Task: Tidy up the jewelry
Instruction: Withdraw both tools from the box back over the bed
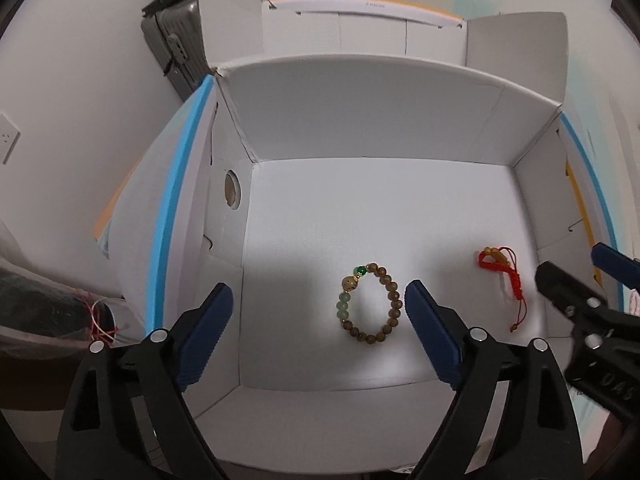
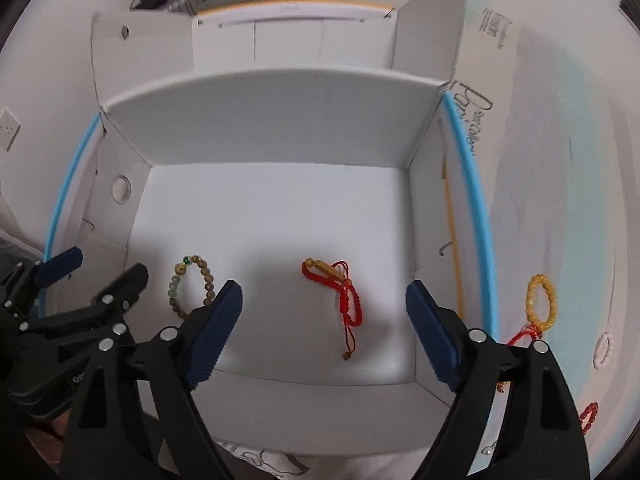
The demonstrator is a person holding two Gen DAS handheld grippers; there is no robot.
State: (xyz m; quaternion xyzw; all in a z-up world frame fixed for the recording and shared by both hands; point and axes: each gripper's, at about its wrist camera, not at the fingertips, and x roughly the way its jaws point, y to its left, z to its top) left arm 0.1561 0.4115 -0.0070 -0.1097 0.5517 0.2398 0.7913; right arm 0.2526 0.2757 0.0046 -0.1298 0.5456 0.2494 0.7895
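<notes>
An open white cardboard box (image 1: 360, 116) (image 2: 272, 120) fills both views. On its floor lie a brown and green bead bracelet (image 1: 392, 294) (image 2: 209, 288) and, to its right, a red cord bracelet (image 1: 505, 270) (image 2: 340, 284). My left gripper (image 1: 319, 292) (image 2: 108, 264) hangs open above the bead bracelet, which lies flat and free of the blue pads (image 1: 208, 336). My right gripper (image 2: 324, 290) (image 1: 572, 260) hangs open over the red cord bracelet, with nothing between its fingers.
The box's flaps stand up at the back and sides. On the white surface right of the box lie a yellow bead bracelet (image 2: 541, 300), a white bracelet (image 2: 603, 350) and a red bead bracelet (image 2: 588, 416). A grey suitcase (image 1: 172, 40) stands behind the box.
</notes>
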